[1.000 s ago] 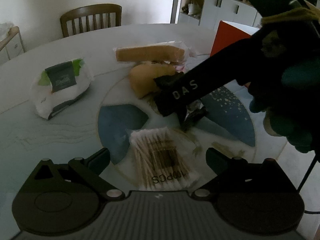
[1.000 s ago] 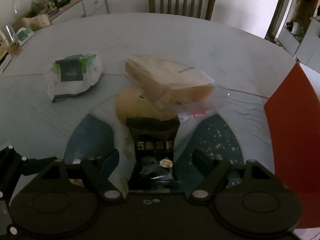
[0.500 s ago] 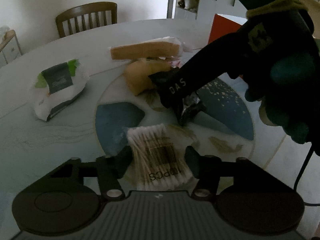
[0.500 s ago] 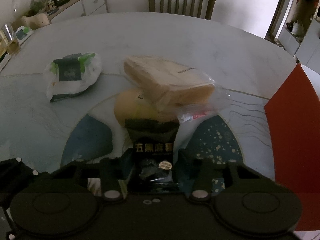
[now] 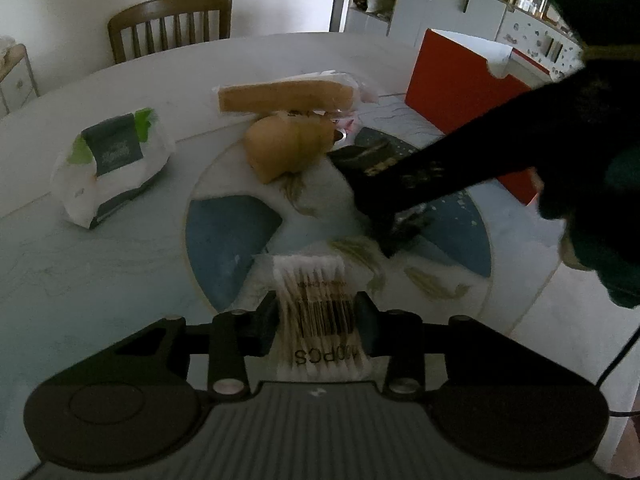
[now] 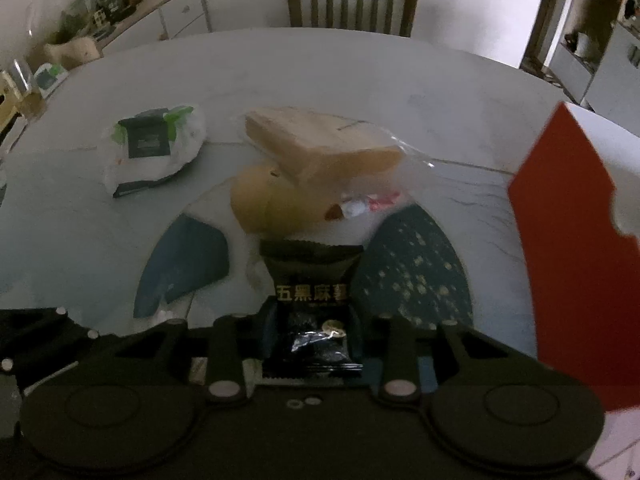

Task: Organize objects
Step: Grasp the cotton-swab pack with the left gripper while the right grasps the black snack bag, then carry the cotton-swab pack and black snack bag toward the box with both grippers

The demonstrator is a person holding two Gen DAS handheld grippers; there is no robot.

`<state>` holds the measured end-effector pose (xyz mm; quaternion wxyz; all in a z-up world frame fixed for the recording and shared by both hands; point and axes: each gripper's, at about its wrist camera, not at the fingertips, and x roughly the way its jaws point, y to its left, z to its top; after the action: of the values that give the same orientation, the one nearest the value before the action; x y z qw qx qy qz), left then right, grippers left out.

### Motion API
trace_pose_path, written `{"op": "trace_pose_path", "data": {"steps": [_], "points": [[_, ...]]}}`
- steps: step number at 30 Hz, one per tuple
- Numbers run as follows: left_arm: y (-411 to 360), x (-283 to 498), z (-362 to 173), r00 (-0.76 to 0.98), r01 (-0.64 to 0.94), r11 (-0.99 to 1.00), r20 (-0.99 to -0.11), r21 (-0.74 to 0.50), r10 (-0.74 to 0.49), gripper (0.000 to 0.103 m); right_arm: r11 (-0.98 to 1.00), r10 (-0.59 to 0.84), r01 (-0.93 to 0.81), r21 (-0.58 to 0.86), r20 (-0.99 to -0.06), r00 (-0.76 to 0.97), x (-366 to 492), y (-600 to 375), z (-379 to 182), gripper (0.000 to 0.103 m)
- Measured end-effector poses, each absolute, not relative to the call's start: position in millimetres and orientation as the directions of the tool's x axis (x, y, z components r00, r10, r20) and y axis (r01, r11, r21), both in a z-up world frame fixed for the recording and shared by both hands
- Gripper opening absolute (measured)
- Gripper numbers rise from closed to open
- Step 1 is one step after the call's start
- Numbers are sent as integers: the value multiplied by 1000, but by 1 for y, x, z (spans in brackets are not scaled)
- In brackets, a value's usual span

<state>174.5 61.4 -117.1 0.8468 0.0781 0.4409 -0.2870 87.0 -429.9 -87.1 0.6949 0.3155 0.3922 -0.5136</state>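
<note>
Left wrist view: our left gripper has just closed on the cotton swab pack, its long axis running up-frame, while our right gripper clamps the black snack packet.

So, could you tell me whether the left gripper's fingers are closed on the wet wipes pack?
No, the left gripper has its fingers pressed on the cotton swab pack, while the wet wipes pack lies apart.
</note>
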Motion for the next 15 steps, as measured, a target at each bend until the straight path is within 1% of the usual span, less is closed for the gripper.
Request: {"op": "trace_pose_path", "data": {"steps": [8, 15], "points": [[61, 165, -108, 438, 549, 822, -787, -148, -435, 37, 230, -477, 970, 73, -861, 178, 58, -401, -66, 33], [55, 156, -87, 434, 543, 818, -771, -189, -466, 37, 218, -482, 971, 95, -855, 191, 40, -377, -48, 33]]}}
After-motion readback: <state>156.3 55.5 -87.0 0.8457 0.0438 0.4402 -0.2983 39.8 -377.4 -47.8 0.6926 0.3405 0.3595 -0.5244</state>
